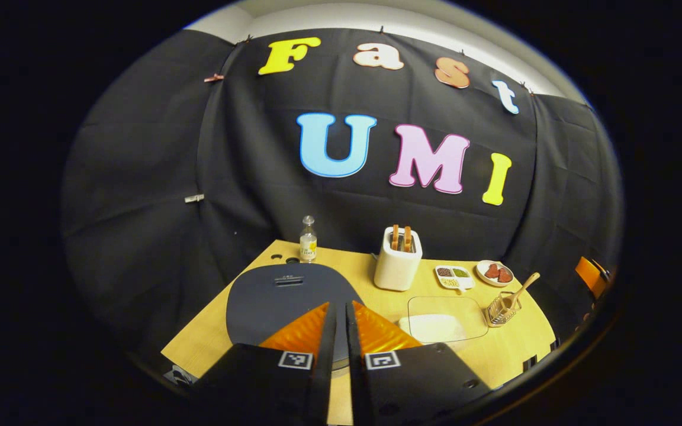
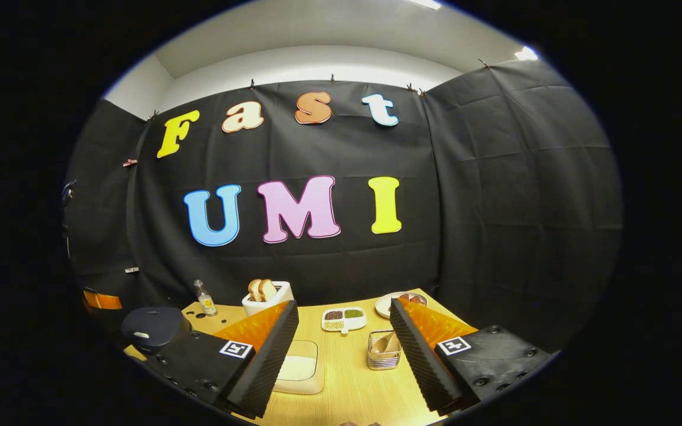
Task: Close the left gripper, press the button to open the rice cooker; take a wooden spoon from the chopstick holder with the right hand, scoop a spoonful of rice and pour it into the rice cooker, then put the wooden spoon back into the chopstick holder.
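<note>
Two claws are showing, each at the bottom of its own view. Going by size:

Worktop (image 1: 512, 355) is sitting lower centre of the left gripper view and carrying everything.

Rice cooker (image 1: 285, 296) is lying lower left of centre, lid down, so the button press is not yet done, I judge. In the right gripper view it is sitting at the lower left edge.

Left claw (image 1: 337, 322) is hovering bottom centre, fingers pulled nearly together with a thin slit between, gripping nothing. That suits poking the button with a narrow tip.

Right claw (image 2: 344, 331) is hanging bottom centre with fingers spread wide and holding nothing, framing the holder, likely lining up for the spoon grab.

Toaster (image 1: 398, 260) is standing centre with bread in it.

Rice tray (image 1: 444, 319) is lying right of the cooker, near enough for a short scoop-and-pour.

Chopstick holder (image 2: 383, 350) is sitting between the right claw's fingers, farther off. Wooden spoon (image 1: 521, 290) is leaning in it, handle up and to the right, easy to pinch.

Bottle (image 1: 308, 239) is standing behind the cooker.
</note>
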Demonstrator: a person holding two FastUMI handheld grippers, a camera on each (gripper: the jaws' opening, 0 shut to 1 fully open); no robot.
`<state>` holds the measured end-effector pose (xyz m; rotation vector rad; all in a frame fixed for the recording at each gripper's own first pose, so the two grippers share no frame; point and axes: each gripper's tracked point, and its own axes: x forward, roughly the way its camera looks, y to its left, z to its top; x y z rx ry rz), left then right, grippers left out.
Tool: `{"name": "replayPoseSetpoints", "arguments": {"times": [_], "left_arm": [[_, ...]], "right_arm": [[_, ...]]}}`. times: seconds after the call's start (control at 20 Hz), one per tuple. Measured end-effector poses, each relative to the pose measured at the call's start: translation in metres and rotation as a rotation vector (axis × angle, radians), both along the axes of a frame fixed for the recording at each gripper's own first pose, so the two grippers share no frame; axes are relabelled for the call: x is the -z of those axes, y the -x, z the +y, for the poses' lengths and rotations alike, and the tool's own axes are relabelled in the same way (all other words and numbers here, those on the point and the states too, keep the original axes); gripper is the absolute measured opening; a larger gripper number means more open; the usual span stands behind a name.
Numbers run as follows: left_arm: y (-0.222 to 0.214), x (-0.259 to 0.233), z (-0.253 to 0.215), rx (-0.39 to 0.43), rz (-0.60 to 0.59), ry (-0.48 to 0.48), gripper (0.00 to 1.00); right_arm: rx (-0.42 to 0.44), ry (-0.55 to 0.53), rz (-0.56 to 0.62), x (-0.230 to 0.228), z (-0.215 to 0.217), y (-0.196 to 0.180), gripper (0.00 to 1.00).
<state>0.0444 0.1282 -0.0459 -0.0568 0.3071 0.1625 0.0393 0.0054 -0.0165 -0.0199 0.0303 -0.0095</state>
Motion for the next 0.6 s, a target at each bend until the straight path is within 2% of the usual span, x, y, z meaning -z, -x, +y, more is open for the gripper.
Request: {"name": "replayPoseSetpoints", "arguments": {"times": [0.1,0.4,0.6], "left_arm": [[-0.003,0.009,0.016,-0.014,0.034,0.029,0.07],[-0.013,0.05,0.022,0.035,0.157,0.122,0.06],[-0.017,0.072,0.023,0.054,0.219,0.11,0.05]], "right_arm": [[0.007,0.001,0.011,0.002,-0.002,-0.002,0.97],[0.032,-0.001,0.041,0.009,-0.006,-0.006,0.97],[0.042,0.004,0.057,0.013,-0.01,-0.004,0.97]]}}
